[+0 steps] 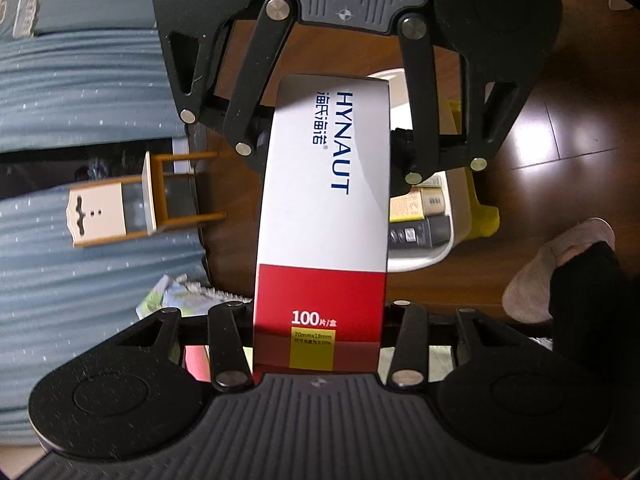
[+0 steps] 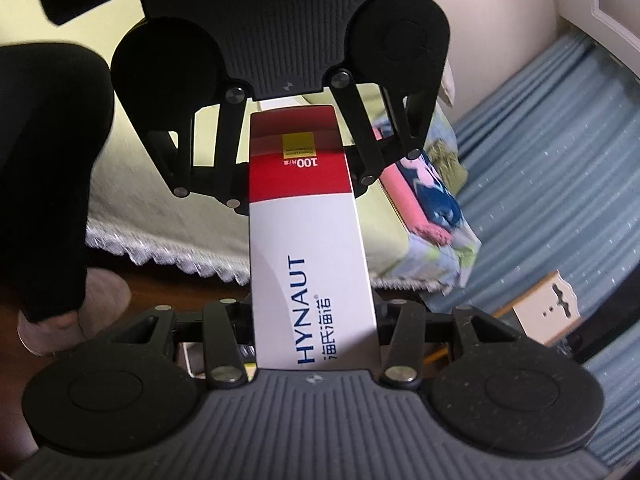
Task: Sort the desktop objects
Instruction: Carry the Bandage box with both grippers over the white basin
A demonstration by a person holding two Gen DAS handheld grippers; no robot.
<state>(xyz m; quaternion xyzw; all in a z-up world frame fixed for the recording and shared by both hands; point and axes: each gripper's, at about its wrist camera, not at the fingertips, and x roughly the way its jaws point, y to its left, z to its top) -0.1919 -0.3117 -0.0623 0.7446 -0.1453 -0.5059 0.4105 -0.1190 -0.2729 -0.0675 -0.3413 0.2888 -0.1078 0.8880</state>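
So the HYNAUT box hangs in mid-air, long axis running straight from one gripper to the other. Left gripper is clamped on its red end, right gripper on the white end (a two-handed carry). White bin sits right of centre, behind the box.

A home bedroom: a bed with a pale cover and a lace-edged hem stands on a dark wooden floor. Blue pleated curtains hang beside the bed, and a slippered foot rests near its hem.
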